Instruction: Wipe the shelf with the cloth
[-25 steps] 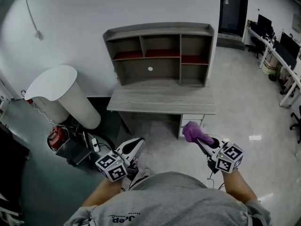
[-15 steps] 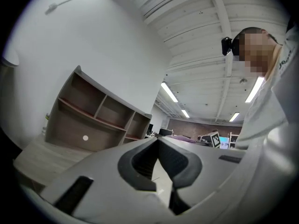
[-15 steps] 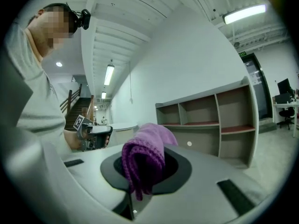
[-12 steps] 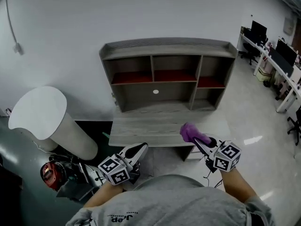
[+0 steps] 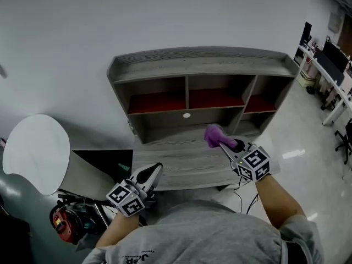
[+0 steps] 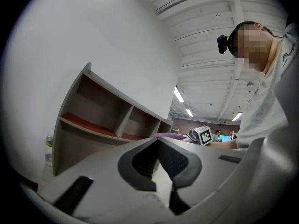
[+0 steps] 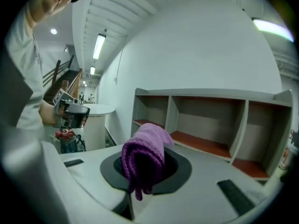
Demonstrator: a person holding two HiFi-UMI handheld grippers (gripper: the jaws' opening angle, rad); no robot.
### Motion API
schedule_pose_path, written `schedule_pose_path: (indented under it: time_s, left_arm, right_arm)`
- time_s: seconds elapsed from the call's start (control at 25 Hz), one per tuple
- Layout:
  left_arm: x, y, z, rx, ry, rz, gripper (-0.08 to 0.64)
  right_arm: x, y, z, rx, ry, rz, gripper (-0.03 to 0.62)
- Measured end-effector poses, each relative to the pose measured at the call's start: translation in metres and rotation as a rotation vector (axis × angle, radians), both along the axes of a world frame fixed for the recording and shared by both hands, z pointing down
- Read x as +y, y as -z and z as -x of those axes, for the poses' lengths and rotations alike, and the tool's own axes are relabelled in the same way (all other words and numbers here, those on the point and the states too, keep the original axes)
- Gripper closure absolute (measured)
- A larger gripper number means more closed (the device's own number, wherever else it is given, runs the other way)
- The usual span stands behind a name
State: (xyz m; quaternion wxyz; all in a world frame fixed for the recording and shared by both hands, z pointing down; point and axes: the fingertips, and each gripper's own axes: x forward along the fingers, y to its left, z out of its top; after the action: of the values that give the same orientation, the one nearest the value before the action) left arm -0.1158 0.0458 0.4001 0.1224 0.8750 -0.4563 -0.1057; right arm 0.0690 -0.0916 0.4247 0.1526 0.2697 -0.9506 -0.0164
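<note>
**Item 1.** Grey wooden shelf unit (image 5: 198,65), with three open compartments floored in red and a wide recess below. It stands on the back of the grey wood-grain desk (image 5: 181,166), against the white wall. Its long axis runs left to right across the person.

**Item 2.** Purple knitted cloth (image 5: 213,135), bunched into a wad and pinched between the jaws of the right hand-held gripper (image 5: 222,143). A loose fold hangs down in front of the pads. The cloth is held in the air over the desk top, in front of the lower recess, and is not touching the shelf.

**Item 3.** Left hand-held gripper (image 5: 156,168), jaws pressed together on nothing. It is held low near the desk's front edge, well short of the shelf.

**Item 4.** White round-topped stand (image 5: 30,150), left of the desk and apart from it.

**Relation of note.** The shelf lies ahead of and slightly above the cloth. The right hand is clearly the nearer one. A forward reach would likely bring the cloth to the boards, and the wiping strokes would then run along the shelf's length.
</note>
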Motion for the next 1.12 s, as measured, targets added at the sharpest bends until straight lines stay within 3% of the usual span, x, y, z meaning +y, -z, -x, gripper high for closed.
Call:
schedule_pose_path:
  time_s: [0.28,0.44,0.6,0.76,0.88,1.12]
  left_arm:
    - [-0.032,-0.005,-0.001,-0.02,0.163,0.052,0.543]
    - [-0.034,-0.014,-0.006,-0.033,0.305,0.111,0.543]
    - [-0.055,-0.022,-0.024,-0.028,0.352,0.134,0.543]
    - [-0.072,-0.03,-0.029,-0.039,0.319,0.167,0.543]
    - [-0.096,-0.035,-0.032,-0.036,0.234,0.164,0.543]
    - [-0.131,-0.034,-0.04,-0.02,0.05,0.129,0.543]
  right_arm:
    - [-0.145,-0.019,0.08,0.247,0.037,-0.25,0.528]
    - [-0.172,-0.05,0.135,0.373,0.148,-0.348,0.528]
    - [-0.187,-0.061,0.148,0.435,0.189,-0.403,0.529]
    - [-0.188,-0.075,0.153,0.494,0.216,-0.367,0.526]
    - [-0.194,-0.078,0.14,0.571,0.206,-0.336,0.523]
    - [-0.232,-0.085,0.037,0.776,0.034,-0.257,0.525]
